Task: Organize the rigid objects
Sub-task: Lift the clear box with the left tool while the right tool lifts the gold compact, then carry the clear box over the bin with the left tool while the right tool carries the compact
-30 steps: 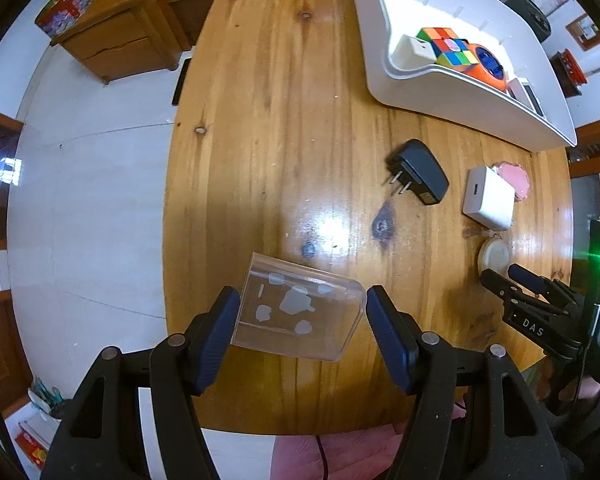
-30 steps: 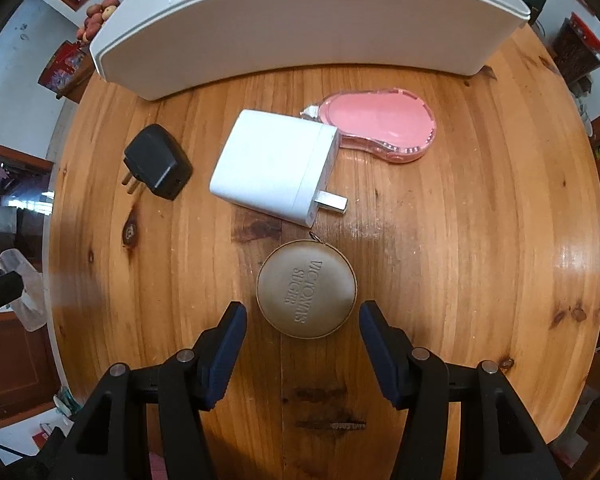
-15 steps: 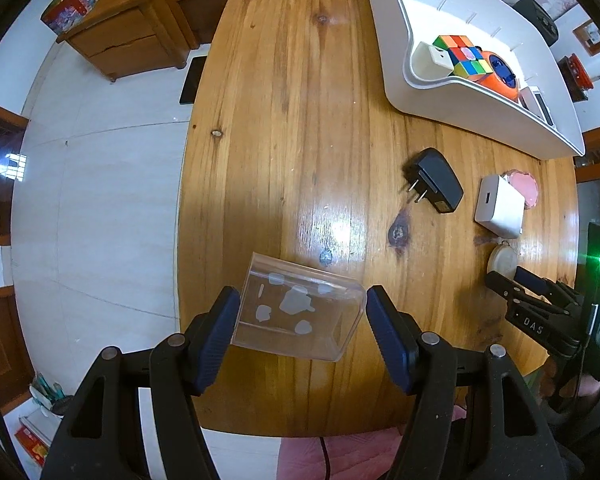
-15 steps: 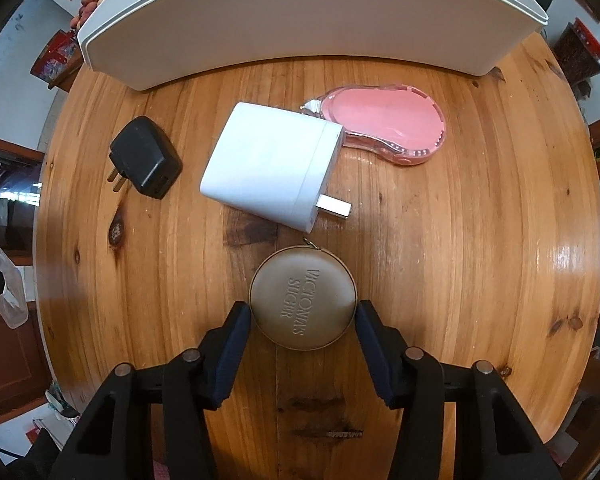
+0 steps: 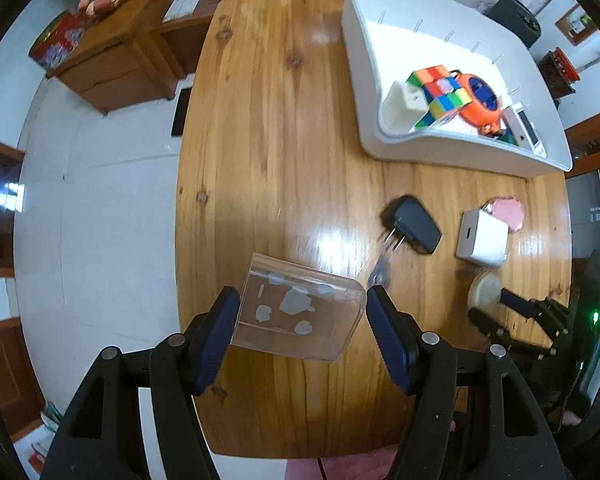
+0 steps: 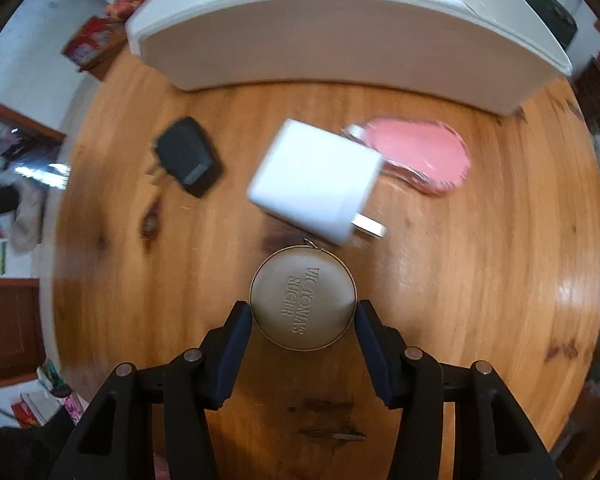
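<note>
Two hand-held grippers work over a round wooden table (image 6: pixel 480 280), each already gripping a piece bound, presumably, for the white bin (image 5: pixel 440 148).

In the right wrist view, the right gripper (image 6: pixel 303 320) pinches a round tan case (image 6: pixel 303 298) across its widest part, pads touching the rim at 9 and 3 o'clock. The case looks light and stiff, with a smooth curved edge that could squirt out of an off-centre squeeze. Just beyond it, at 12 o'clock, lies a white charger (image 6: pixel 316 184) with its prongs pointing toward the case; a pink plastic piece (image 6: pixel 420 156) sits just behind the charger at 1 o'clock, and a black plug adapter (image 6: pixel 188 156) at 11. The bin wall closes the far edge.

In the left wrist view, the left gripper (image 5: pixel 300 328) clamps a clear plastic box (image 5: pixel 296 312) by its two short sides. It appears light, rigid and slick; a firm, level hold suits it. Far off at 1 o'clock, the bin holds a colour cube (image 5: pixel 440 92) and an orange gadget (image 5: pixel 480 100).
</note>
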### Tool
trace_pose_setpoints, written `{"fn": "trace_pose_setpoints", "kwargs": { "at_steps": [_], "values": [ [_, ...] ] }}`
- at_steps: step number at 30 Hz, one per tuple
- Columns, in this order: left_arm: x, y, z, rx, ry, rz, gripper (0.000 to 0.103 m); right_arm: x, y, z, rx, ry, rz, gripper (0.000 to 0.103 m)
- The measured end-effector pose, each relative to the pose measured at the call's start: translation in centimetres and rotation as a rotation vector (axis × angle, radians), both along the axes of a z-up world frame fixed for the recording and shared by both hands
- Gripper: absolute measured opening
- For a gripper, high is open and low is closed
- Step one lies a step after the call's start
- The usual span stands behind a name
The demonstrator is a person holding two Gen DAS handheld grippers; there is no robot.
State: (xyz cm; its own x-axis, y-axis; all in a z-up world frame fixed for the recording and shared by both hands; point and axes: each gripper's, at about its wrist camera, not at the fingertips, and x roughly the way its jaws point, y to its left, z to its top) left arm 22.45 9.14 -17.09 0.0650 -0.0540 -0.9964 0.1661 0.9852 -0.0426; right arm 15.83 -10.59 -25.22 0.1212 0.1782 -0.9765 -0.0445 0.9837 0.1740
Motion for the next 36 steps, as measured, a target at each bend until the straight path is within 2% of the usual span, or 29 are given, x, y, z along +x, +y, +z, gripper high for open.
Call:
{"fn": "trace_pose_setpoints", "kwargs": {
  "at_steps": [6, 15, 22, 27, 32, 36],
  "values": [
    [2.0, -1.6, 1.5, -0.020, -0.061, -0.033, 0.069, -0.3, 1.6, 2.0, 0.054, -0.089, 0.077, 0.054],
    [3.8, -4.0, 4.7, -0.107, -0.224, -0.087, 0.069, 0.8, 1.7, 6.9, 0.160, -0.325, 0.149, 0.054],
    [4.3, -5.8, 6.8, -0.199, -0.365, -0.118, 0.069, 2.2, 0.7, 9.7, 0.153, -0.507, 0.134, 0.054],
    [4.6, -6.9, 7.8, -0.272, -0.437, -0.110, 0.069, 2.6, -0.5, 9.6, 0.153, -0.609, 0.098, 0.054],
    [5.6, -8.2, 7.8, -0.316, -0.462, -0.078, 0.069, 3.4, -2.0, 10.2, 0.133, -0.728, 0.049, 0.054],
    [6.5, -9.2, 7.3, -0.330, -0.460, -0.052, 0.069, 4.7, -3.3, 10.2, 0.103, -0.778, 0.023, 0.054]
  ]
}}
